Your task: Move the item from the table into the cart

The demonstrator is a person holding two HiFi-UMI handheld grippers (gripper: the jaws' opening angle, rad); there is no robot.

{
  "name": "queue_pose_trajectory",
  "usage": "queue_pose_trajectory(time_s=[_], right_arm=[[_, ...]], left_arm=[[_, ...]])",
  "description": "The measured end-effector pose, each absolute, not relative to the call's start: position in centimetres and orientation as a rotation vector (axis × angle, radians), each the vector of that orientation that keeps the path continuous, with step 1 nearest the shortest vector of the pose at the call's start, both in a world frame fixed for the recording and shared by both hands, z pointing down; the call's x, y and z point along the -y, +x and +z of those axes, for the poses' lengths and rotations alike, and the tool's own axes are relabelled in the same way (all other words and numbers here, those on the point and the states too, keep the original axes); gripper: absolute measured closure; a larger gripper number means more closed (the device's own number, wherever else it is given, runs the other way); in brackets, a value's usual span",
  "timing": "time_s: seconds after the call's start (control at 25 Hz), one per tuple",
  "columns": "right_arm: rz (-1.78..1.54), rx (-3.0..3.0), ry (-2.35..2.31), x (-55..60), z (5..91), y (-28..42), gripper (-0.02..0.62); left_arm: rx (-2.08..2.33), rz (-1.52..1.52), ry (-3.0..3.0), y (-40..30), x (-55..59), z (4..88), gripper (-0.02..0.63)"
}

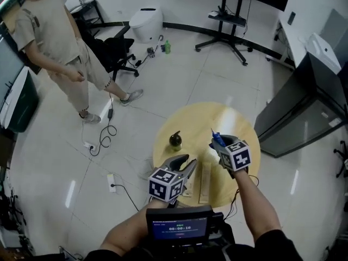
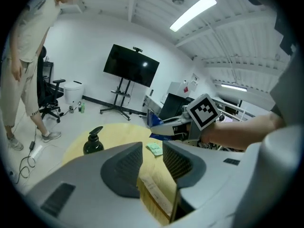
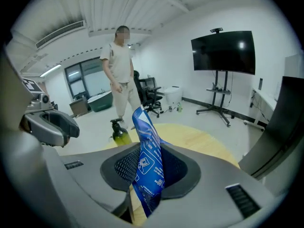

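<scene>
- The room is lit brightly and evenly from overhead; a long white ceiling strip light point(image 2: 192, 12) is blown out to pure white in the left gripper view.
- Pale streaks of glare are thrown back by the glossy light tiled floor point(image 1: 179, 86), and a soft sheen is laid across the round yellow wooden table point(image 1: 228, 118).
- Only faint, diffuse shadows are cast.
- Both gripper views are strongly bowed by the wide-angle lens, and their corners are blacked out.
- The blue printed plastic packet point(image 3: 147, 151) is rendered sharply.
</scene>
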State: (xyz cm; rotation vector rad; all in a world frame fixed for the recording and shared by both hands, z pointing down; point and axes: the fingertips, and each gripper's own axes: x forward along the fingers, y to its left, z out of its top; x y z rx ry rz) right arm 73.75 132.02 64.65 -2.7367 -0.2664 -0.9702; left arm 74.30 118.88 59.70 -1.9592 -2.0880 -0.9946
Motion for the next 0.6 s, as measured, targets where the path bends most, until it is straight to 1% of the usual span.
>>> queue_pose_trajectory(time_s=[0.2, 0.24, 0.28, 0.36, 0.44, 0.6], right_arm=[[-0.805, 0.51, -2.724, -127.6, 58.3, 71.0, 0.511], [-0.766, 0.568, -2.717, -126.4, 57.2, 70.5, 0.511], [-0.73, 0.634, -2.708, -125.3, 56.2, 69.8, 0.511], [-0.669, 0.762, -2.685, -123.0, 54.3, 67.7, 0.511], [-0.611, 0.862, -2.667, -120.7, 52.7, 64.5, 0.511], [-0.517, 1.035, -2.633, -116.3, 49.2, 55.6, 0.511]], left_arm=[[2.28, -0.86, -1.793, 74.2, -115.8, 55.6, 0.484], [2.324, -0.816, -1.748, 74.3, -114.9, 54.7, 0.506], [2.374, -0.772, -1.699, 74.3, -114.1, 53.8, 0.509], [2.471, -0.707, -1.613, 73.8, -112.7, 52.3, 0.562], [2.535, -0.676, -1.556, 72.0, -111.5, 51.1, 0.595], [2.633, -0.623, -1.43, 65.0, -108.8, 48.3, 0.606]])
